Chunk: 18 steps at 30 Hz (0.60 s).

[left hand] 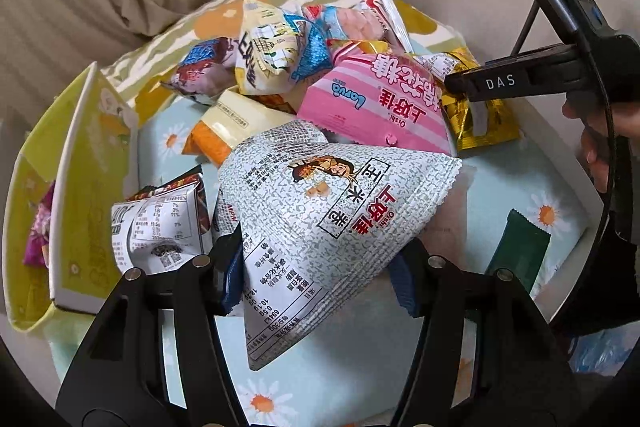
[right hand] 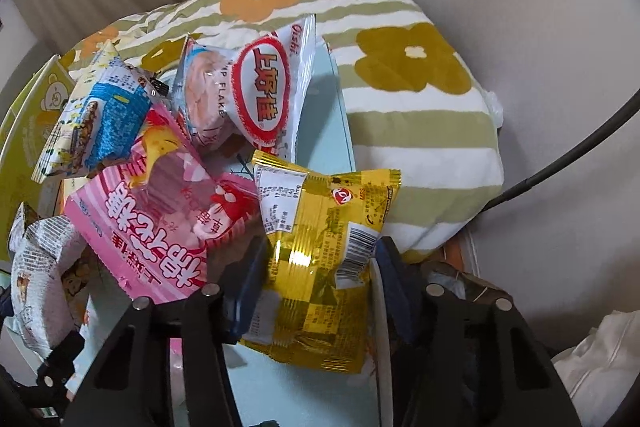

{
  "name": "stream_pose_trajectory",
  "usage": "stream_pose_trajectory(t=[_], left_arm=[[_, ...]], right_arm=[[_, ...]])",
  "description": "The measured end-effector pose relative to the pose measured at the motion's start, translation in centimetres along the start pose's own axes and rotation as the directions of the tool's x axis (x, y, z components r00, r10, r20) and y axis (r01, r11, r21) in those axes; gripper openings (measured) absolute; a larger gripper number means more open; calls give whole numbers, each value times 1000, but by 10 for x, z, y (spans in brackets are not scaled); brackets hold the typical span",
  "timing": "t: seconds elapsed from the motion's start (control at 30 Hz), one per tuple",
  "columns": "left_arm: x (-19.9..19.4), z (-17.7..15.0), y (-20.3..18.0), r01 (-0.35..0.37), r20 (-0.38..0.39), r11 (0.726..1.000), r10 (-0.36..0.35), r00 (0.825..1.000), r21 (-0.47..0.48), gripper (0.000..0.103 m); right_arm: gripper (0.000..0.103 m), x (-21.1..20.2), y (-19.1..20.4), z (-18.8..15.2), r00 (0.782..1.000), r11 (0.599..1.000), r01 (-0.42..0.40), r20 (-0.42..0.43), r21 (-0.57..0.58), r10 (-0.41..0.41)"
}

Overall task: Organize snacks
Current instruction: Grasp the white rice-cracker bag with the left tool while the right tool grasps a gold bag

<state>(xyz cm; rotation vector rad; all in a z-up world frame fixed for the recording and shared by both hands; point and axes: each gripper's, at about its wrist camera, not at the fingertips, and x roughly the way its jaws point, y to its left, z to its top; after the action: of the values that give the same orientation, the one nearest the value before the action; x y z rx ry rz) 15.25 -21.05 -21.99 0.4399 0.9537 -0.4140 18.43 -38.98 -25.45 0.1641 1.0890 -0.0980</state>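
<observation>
The left gripper (left hand: 320, 275) has its jaws pinching the white speckled snack bag (left hand: 340, 211), raised above the daisy-print tabletop (left hand: 500, 187). The right gripper (right hand: 320, 291) has its jaws around the gold foil packet (right hand: 320, 267), pads against its sides, beside the pink bag (right hand: 160, 211).

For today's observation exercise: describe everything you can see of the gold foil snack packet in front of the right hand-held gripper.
The gold foil snack packet is a shiny, crinkled pillow pack with a chequered gold pattern, a white nutrition panel, a barcode and a small red-and-white logo. It lies tilted on the pale blue daisy-print cloth, its upper left edge next to the pink packet. The right hand-held gripper straddles it, blue pads at both sides.
</observation>
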Motion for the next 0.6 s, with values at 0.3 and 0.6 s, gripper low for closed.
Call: stream_pose_trajectory(t=[0.3, 0.6], left_arm=[[-6, -4, 0, 5, 6, 1000, -5, 1000, -14, 55], [-9, -2, 1, 3, 12, 1000, -3, 1000, -29, 55]], right_arm=[[51, -1, 15, -6, 997, 990, 74, 16, -121, -73], [51, 7, 22, 0, 998, 978, 65, -2, -197, -67]])
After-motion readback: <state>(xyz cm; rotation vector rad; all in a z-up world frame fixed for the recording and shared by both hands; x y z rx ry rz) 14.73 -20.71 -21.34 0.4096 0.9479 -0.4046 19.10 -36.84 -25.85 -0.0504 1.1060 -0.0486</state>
